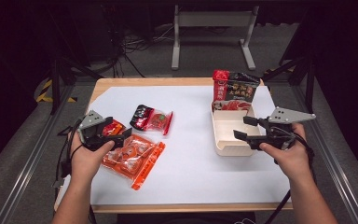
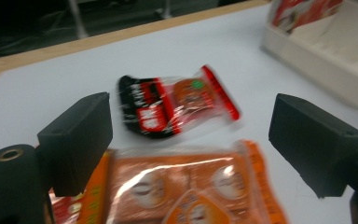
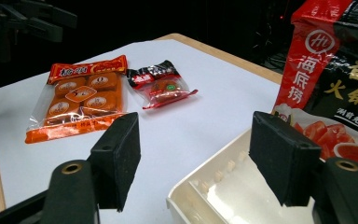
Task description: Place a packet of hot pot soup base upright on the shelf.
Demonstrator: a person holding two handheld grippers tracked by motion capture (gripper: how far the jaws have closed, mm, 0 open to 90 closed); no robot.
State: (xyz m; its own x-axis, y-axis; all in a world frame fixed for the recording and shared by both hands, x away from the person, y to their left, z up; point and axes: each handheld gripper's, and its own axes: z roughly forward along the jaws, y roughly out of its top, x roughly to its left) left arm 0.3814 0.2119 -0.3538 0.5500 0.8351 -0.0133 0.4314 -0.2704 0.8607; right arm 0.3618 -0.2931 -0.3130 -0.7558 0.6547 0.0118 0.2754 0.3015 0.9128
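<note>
Left tongs (image 1: 121, 135) hang open and empty over the orange packet (image 1: 133, 157), near left on the desk (image 1: 196, 177). Right tongs (image 1: 244, 128) gape empty above the tray (image 1: 226, 148). The packet looks light, crinkly, slippery; grip a sealed edge.

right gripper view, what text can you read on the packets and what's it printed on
"海底捞": white characters down the red strip of the hot pot base bag standing in the white tray.
"火锅": large gold characters on the same bag's black panel.
Orange snack packet: label too small to read.
Small red-and-black sachet: unreadable.
</note>
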